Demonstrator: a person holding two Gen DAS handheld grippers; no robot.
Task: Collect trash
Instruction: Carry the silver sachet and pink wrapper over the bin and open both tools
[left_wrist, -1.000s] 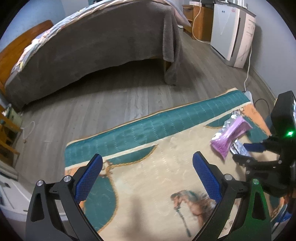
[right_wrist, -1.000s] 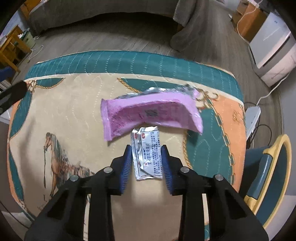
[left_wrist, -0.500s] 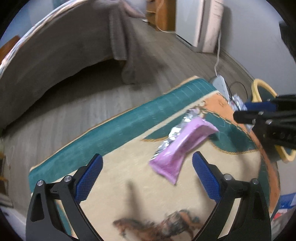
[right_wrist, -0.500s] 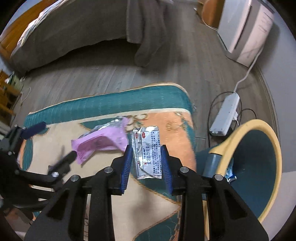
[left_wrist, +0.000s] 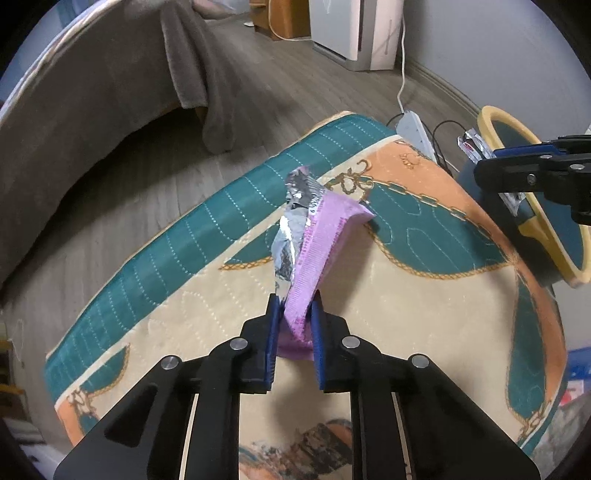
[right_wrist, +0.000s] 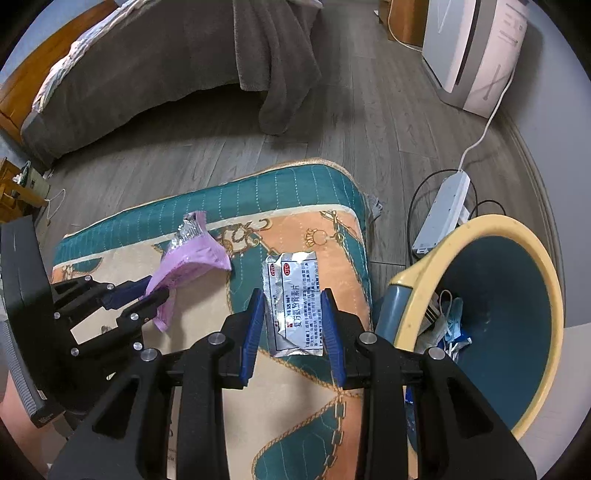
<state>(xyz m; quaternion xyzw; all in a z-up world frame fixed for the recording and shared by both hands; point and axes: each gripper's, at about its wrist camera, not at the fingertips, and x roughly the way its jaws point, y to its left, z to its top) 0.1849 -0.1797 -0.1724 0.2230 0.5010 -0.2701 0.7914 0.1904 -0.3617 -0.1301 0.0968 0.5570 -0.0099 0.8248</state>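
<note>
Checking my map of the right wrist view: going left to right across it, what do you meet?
left gripper → pink wrapper → silver sachet → bin

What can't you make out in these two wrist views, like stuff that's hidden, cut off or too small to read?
- Pink wrapper: its lower end is hidden between the closing left gripper fingers, left wrist view.
- Silver sachet: small print unreadable, right wrist view.
- Trash bin: contents partly hidden by its rim.
- Bed: cut off by the fisheye edge.
</note>
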